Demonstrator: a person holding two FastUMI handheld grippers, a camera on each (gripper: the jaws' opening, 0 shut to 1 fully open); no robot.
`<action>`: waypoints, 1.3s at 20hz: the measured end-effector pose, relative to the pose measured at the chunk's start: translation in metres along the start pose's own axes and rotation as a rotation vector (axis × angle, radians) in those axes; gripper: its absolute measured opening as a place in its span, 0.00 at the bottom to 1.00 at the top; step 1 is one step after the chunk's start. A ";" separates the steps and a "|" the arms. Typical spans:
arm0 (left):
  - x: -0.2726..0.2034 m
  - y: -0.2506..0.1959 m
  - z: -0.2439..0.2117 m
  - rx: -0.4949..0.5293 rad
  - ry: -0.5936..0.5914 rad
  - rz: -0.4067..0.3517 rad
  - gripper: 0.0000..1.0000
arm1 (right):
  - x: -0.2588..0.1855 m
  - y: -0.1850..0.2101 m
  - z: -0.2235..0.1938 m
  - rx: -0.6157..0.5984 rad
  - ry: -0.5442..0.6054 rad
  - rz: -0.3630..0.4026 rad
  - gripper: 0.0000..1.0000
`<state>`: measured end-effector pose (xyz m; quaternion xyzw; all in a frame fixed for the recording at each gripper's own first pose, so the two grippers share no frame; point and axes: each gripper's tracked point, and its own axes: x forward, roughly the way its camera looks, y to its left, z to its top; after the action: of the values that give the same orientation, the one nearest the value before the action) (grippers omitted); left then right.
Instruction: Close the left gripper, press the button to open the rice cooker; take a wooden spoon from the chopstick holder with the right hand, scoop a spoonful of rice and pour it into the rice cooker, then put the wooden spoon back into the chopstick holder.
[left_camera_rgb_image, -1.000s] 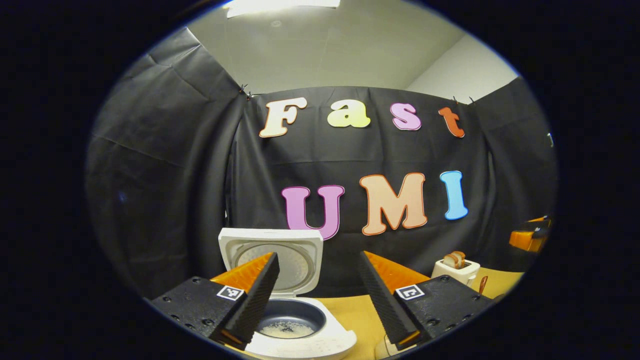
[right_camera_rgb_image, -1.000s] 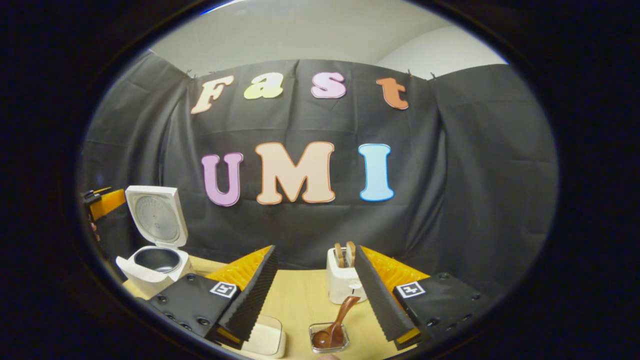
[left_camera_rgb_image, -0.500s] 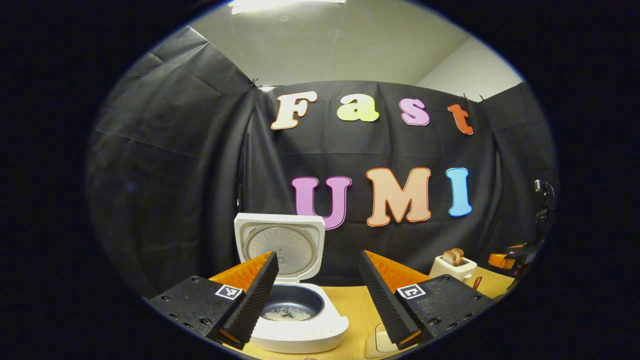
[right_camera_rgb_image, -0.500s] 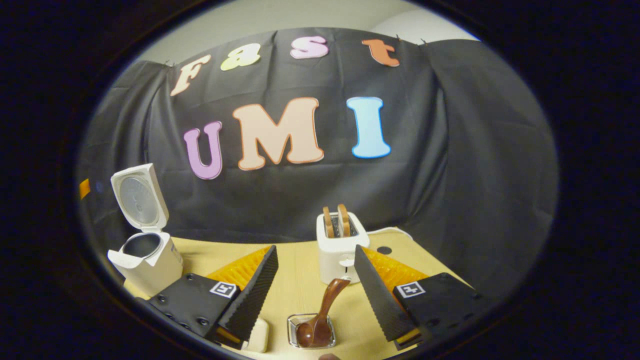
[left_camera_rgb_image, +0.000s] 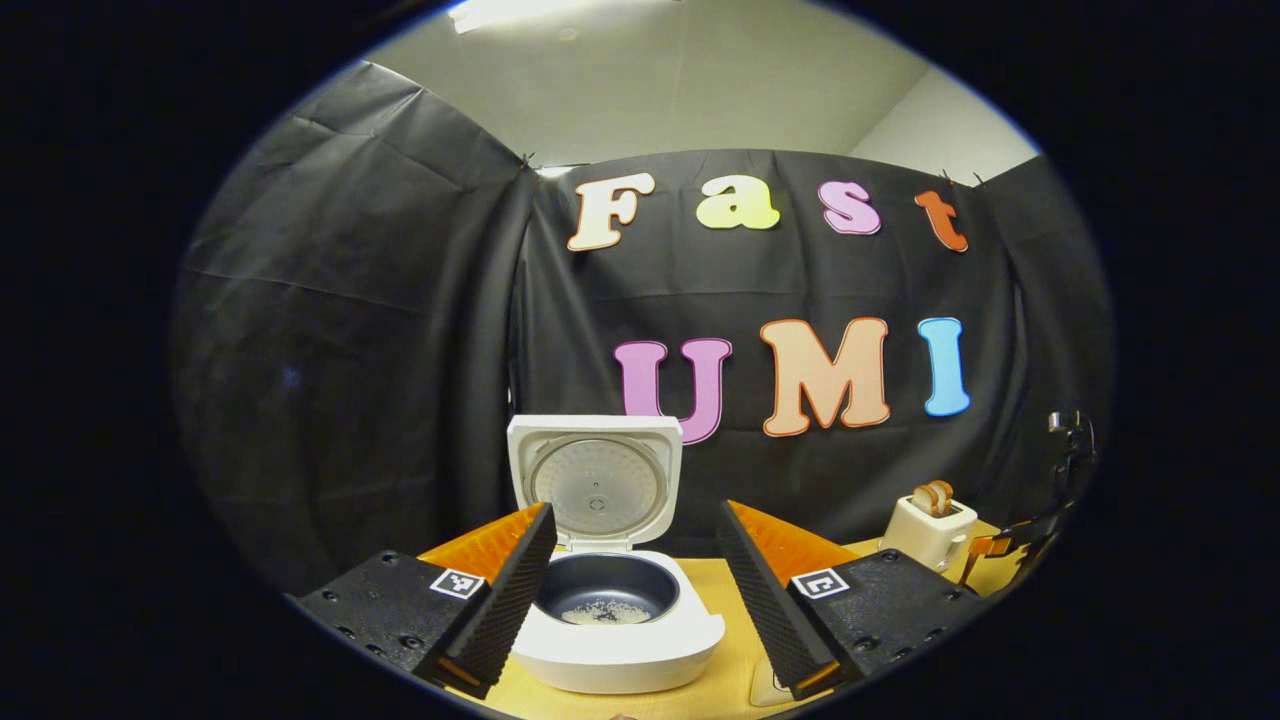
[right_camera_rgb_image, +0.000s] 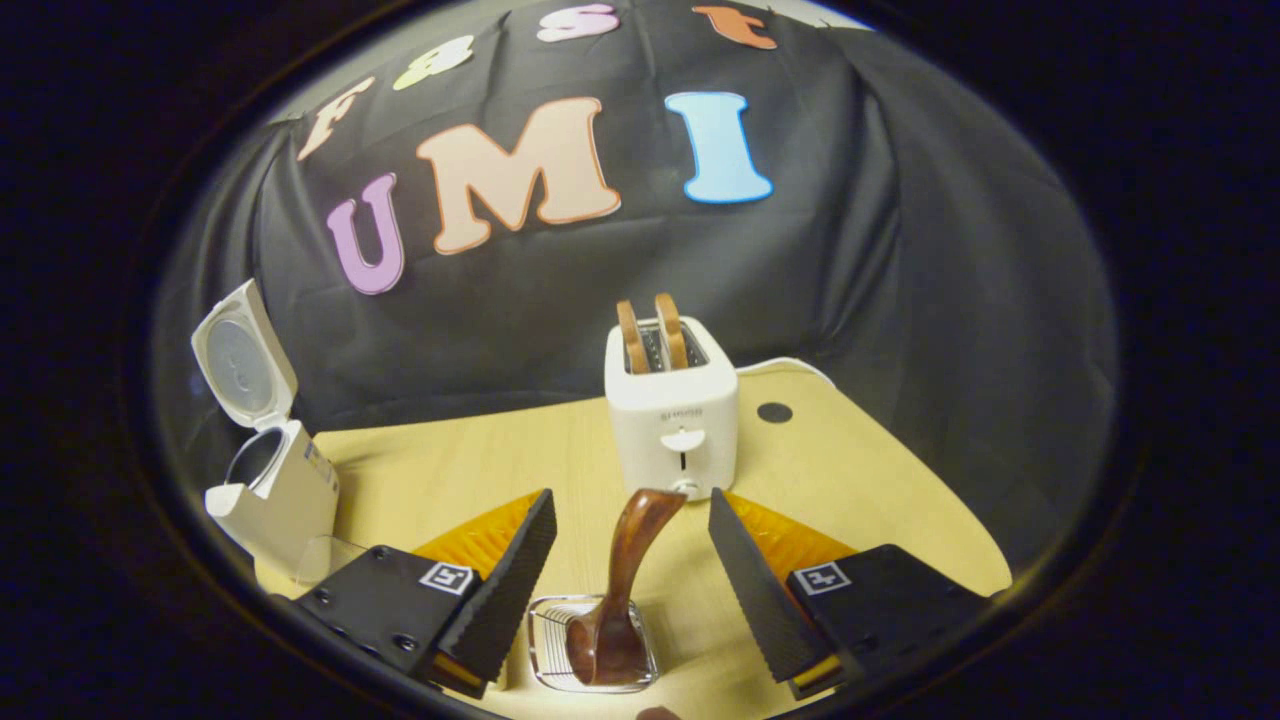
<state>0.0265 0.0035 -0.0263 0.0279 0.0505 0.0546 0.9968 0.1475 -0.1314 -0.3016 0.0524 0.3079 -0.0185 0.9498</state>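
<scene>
In the left gripper view the white rice cooker (left_camera_rgb_image: 620, 640) stands with its lid (left_camera_rgb_image: 595, 485) raised, and a little rice lies in the dark pot (left_camera_rgb_image: 607, 600). My left gripper (left_camera_rgb_image: 635, 515) is open just in front of the cooker, holding nothing. In the right gripper view a brown wooden spoon (right_camera_rgb_image: 622, 575) stands bowl-down in the small wire chopstick holder (right_camera_rgb_image: 550, 650). Its handle rises between the fingers of my open right gripper (right_camera_rgb_image: 630, 500), which do not touch it. The open rice cooker (right_camera_rgb_image: 275, 485) also shows at the far left.
A white toaster (right_camera_rgb_image: 672, 420) holding two slices of toast stands on the wooden table (right_camera_rgb_image: 880, 500) just behind the spoon. A clear container edge (right_camera_rgb_image: 325, 555) lies beside the cooker. A black dot (right_camera_rgb_image: 774, 412) marks the table's back right. The toaster (left_camera_rgb_image: 930, 525) also appears right of the cooker.
My right gripper has tipped down and come in over the chopstick holder, so the spoon handle now stands between its fingers. The left gripper has shifted, bringing the cooker more to the centre.
</scene>
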 end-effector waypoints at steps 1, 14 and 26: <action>-0.002 0.001 -0.001 0.005 0.001 0.004 0.94 | 0.004 0.002 -0.006 0.009 0.019 0.008 0.98; -0.020 0.017 -0.002 0.036 0.016 0.083 0.95 | 0.034 0.020 -0.057 0.068 0.205 0.073 0.52; -0.013 0.017 -0.003 0.016 0.000 0.064 0.95 | -0.012 0.032 -0.024 0.021 0.074 0.097 0.19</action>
<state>0.0117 0.0188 -0.0270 0.0377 0.0502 0.0859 0.9943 0.1263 -0.0967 -0.3107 0.0776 0.3397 0.0262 0.9370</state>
